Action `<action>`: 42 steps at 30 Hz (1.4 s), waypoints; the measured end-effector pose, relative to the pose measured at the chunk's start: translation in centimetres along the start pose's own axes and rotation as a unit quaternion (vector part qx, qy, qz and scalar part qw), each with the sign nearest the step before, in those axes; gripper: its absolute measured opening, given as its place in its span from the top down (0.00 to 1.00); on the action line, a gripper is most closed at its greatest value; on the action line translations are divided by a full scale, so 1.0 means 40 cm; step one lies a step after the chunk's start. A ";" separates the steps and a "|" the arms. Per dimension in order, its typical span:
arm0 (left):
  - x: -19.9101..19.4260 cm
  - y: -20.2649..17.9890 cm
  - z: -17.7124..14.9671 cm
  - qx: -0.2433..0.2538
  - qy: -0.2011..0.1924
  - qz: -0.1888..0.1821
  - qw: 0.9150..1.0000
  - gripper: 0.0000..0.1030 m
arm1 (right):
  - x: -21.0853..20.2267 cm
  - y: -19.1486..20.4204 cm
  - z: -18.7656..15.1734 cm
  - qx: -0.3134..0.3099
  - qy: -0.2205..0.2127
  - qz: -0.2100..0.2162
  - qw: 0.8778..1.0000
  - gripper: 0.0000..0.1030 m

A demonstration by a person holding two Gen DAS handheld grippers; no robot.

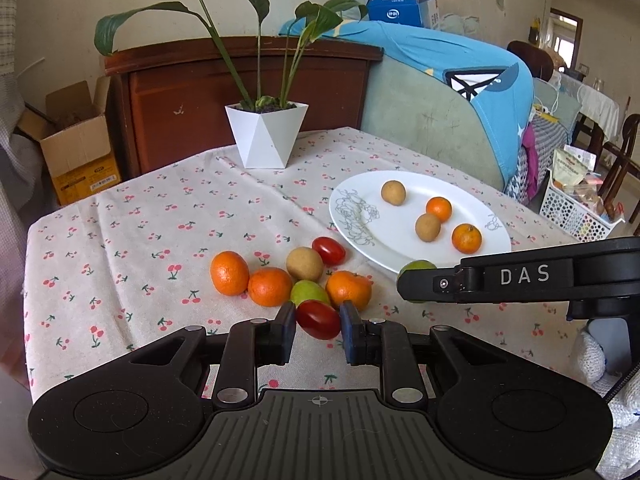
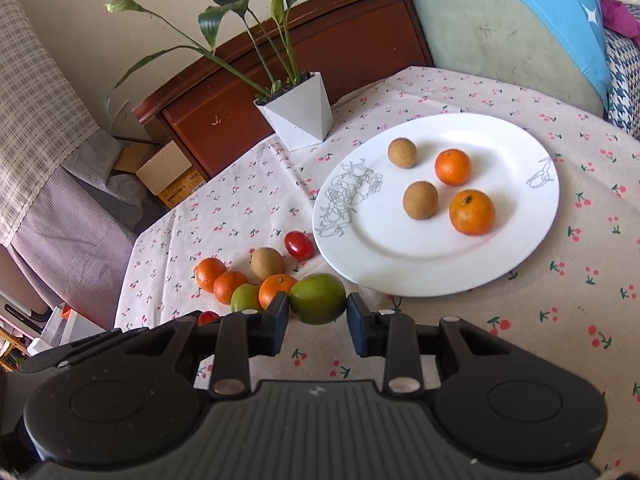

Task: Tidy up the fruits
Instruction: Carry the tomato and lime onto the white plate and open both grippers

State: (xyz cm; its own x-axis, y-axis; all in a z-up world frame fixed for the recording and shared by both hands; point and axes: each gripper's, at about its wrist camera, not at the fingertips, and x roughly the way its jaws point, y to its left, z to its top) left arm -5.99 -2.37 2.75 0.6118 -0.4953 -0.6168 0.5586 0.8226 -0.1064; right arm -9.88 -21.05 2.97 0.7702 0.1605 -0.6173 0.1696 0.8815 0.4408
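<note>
Bright, soft daylight; faint shadows; sharp focus — fisheye bending and dark vignetted corners.

A cherry-print tablecloth (image 1: 120,240) fronts a wooden headboard (image 1: 240,80), cream wall (image 1: 60,0) and blue-draped sofa (image 1: 460,60).

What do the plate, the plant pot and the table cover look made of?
Plate: probably glazed ceramic, glossy white with a grey line-drawn flower print. Pot: smooth matte white with sharp facets, possibly plastic or ceramic; the look leaves it open. Cover: woven fabric, creased, printed with cherries.
</note>
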 end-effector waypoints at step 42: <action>0.235 -0.116 0.179 -0.025 0.033 -0.063 0.997 0.71 | 0.018 -0.234 0.165 0.183 -0.031 -0.085 0.979 0.67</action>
State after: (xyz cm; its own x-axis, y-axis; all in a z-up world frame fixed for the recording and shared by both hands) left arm 1.19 -12.83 3.02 0.4990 -0.5770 -0.6465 0.5988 0.7689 -0.2241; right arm -6.85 -32.12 2.72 0.7456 -0.0115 -0.6663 0.4981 0.6738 0.5458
